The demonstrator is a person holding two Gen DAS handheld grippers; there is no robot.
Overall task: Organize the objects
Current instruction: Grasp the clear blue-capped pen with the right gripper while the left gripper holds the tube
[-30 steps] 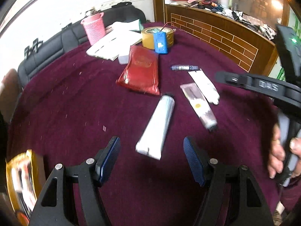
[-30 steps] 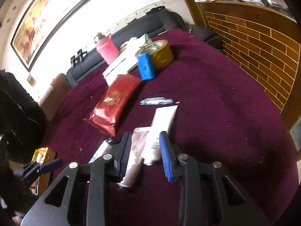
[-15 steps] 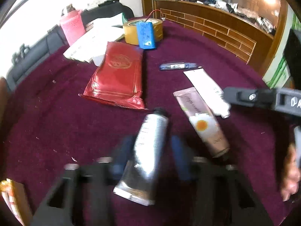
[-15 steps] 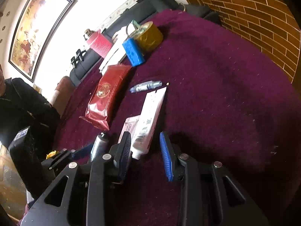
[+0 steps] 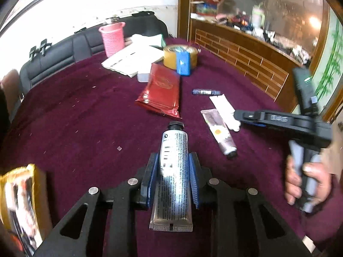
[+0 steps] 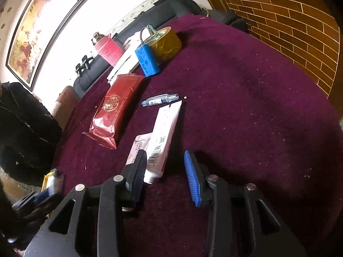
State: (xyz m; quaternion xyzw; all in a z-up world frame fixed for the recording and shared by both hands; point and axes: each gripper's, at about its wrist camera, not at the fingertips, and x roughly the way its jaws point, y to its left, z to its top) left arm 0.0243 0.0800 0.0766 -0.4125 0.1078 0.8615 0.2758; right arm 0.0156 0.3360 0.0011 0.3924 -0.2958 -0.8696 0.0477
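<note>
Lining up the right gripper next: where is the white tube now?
In the right wrist view the white tube lies on the maroon cloth, cap end between the open right gripper fingers, beside the pink tube.

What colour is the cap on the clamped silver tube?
Black cap, clearest in the left wrist view.

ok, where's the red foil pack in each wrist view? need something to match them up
Left wrist: the red foil pack lies above centre, beyond the silver tube clamped in the left gripper.
Right wrist: the same pack lies left of centre, left of the white tube and the open right gripper.
Shared landmark: the blue block leaning on the yellow tape roll, just past the pack.
</note>
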